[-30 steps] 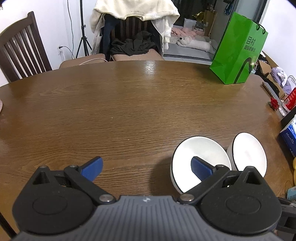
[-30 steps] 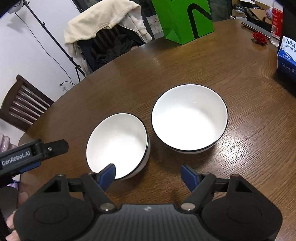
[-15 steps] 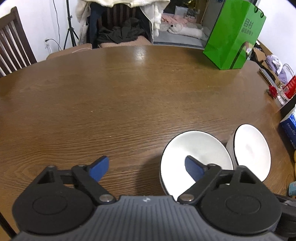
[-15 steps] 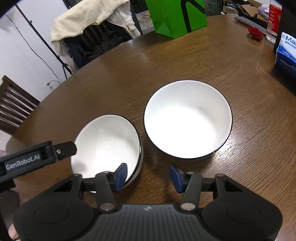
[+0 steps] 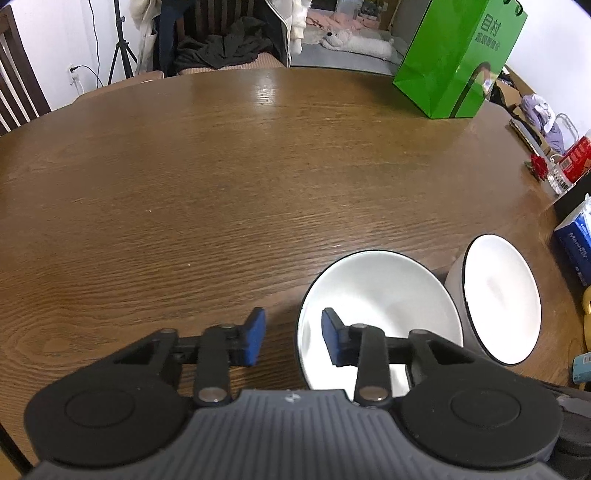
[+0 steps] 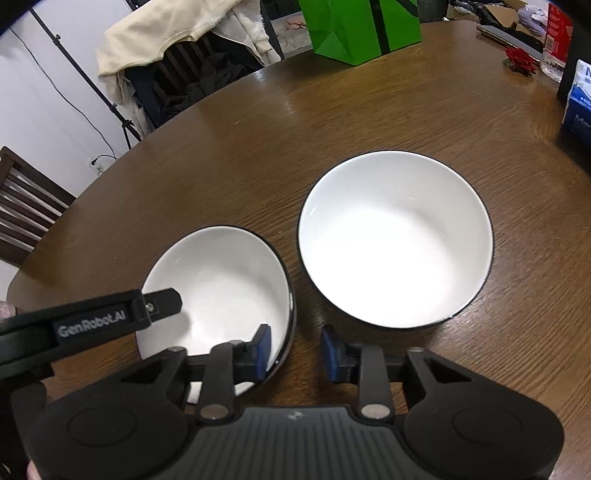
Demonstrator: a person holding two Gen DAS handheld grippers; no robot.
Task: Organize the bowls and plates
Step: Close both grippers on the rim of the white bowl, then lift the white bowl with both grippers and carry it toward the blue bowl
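Two white bowls with dark rims stand side by side on the brown wooden table [image 5: 184, 184]. The smaller bowl [image 5: 380, 299] [image 6: 225, 280] is on the left, the larger bowl [image 5: 498, 299] [image 6: 395, 236] on its right. My left gripper [image 5: 291, 336] straddles the smaller bowl's near-left rim, one blue pad inside and one outside, with a gap still showing. My right gripper [image 6: 295, 350] straddles the same bowl's right rim, its left pad inside and its right pad between the two bowls. The left gripper's finger [image 6: 110, 317] shows over the bowl in the right wrist view.
A green paper bag [image 5: 458, 59] [image 6: 362, 26] stands at the table's far edge. A blue box [image 5: 576, 243] [image 6: 580, 103], a red can and a red flower [image 6: 521, 59] sit along the right side. Chairs with draped clothes [image 6: 177, 44] stand behind the table.
Both grippers moved in onto the smaller bowl and narrowed from wide open to partly closed around its rim. The bowls have not moved.
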